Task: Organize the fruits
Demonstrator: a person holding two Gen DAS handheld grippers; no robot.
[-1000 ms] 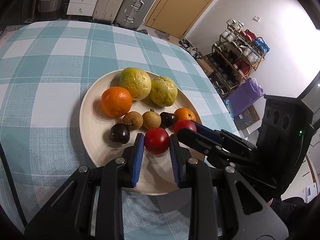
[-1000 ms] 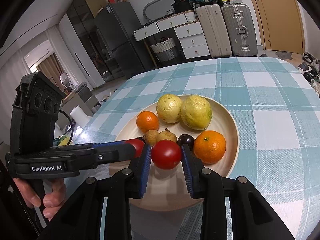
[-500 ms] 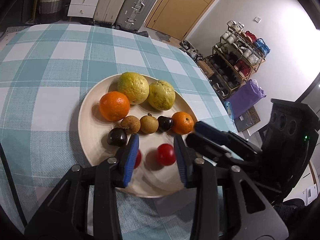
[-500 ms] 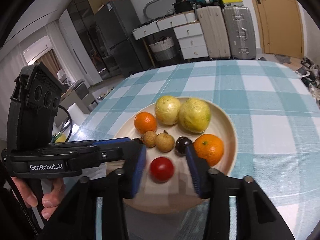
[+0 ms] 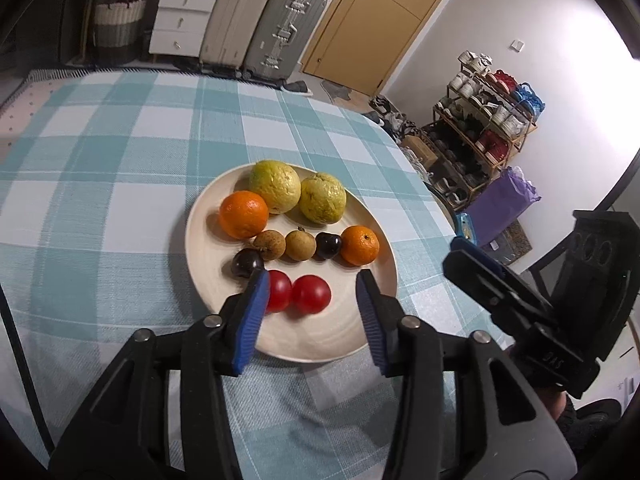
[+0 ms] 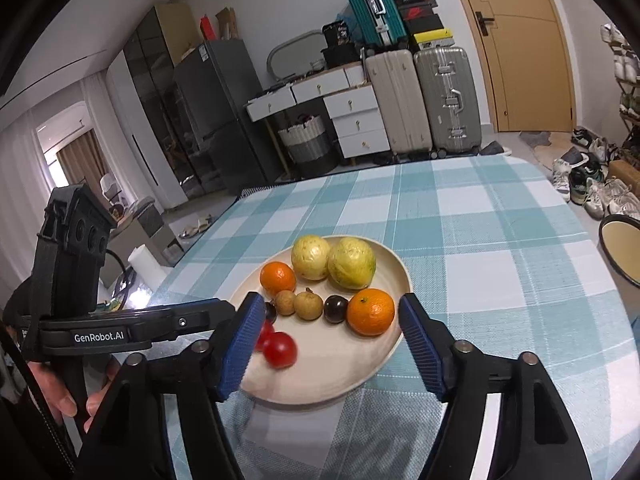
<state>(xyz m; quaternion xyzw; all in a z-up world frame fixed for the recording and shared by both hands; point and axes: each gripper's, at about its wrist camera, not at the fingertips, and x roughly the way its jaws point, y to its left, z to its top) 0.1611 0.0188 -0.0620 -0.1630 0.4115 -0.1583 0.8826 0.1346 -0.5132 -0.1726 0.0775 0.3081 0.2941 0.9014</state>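
Both claws are clear of the fruit, nothing gripped.

Left claw (image 5: 312, 312): jaws spread wide, blue pads (image 5: 251, 320) hanging over the near rim of the plate (image 5: 320, 344). Its left pad sits in front of one red tomato (image 5: 278, 291); the second tomato (image 5: 311, 294) is touching the first, and both lie loose on the plate between the pads.

Right claw (image 6: 326, 344): jaws also wide, hanging over the near edge of the plate (image 6: 332, 376) from the other side. From this view the front tomato (image 6: 280, 350) is fully visible, while the other is half hidden behind the left pad (image 6: 240, 344).

Plate is cream, round, and sits on the bench (image 5: 100, 168) with its teal-and-white check cloth, towards the near right edge in the left view.

Layout on the plate, left view:
- far rim: two yellow-green guavas (image 5: 276, 186) (image 5: 322, 203), touching
- big orange (image 5: 243, 214) at the left, against the first guava
- middle row: two brown longans (image 5: 270, 243) (image 5: 300, 245), dark plum (image 5: 328, 245), small orange (image 5: 359, 245) by the right rim
- second dark plum (image 5: 247, 262) just left of the tomatoes, partly behind the left pad
- tomatoes nearest the near rim

A bare hand (image 6: 60, 396) holds the left gripper's handle, seen at the left edge of the right view.
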